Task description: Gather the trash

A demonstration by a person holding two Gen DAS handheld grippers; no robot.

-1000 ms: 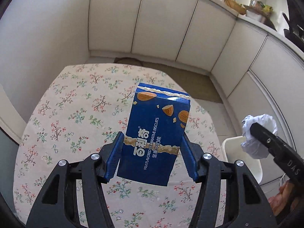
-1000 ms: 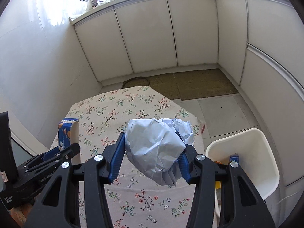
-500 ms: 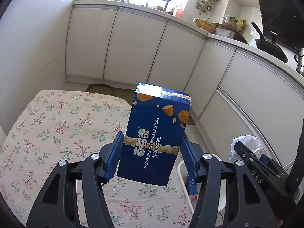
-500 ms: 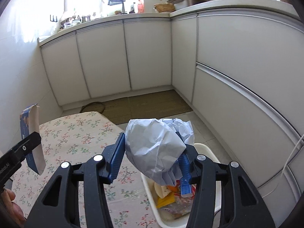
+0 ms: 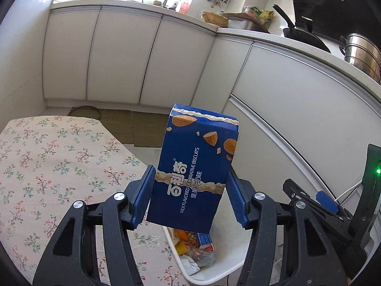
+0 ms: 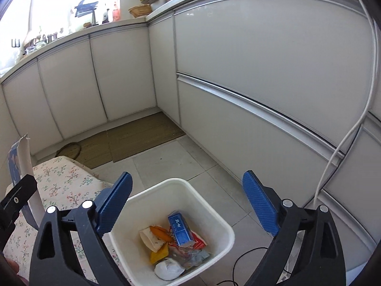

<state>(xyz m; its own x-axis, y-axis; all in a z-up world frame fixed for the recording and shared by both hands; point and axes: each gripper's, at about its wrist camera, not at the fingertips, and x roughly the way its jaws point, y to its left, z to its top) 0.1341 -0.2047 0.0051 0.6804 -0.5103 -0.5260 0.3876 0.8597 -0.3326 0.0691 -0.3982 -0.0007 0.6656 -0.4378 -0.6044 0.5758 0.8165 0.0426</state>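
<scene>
My left gripper (image 5: 189, 196) is shut on a blue biscuit box (image 5: 197, 166) with almond pictures, held upright in the air over the table's right edge and the white trash bin (image 5: 214, 275). My right gripper (image 6: 187, 205) is open and empty above the same bin (image 6: 214, 208). The crumpled white paper ball (image 6: 169, 270) lies inside the bin among several wrappers, a small blue carton (image 6: 179, 230) and a paper cup (image 6: 148, 237). The biscuit box also shows at the left edge of the right wrist view (image 6: 17, 160).
The table with a floral cloth (image 5: 47, 162) is to the left of the bin. White kitchen cabinets (image 6: 262, 59) curve around behind and to the right. A brown mat (image 6: 133, 138) lies on the tiled floor. A white cable (image 6: 345, 143) hangs at right.
My right gripper has opened and the white paper ball has dropped into the bin. Both grippers have swung right, from over the table to over the bin.
</scene>
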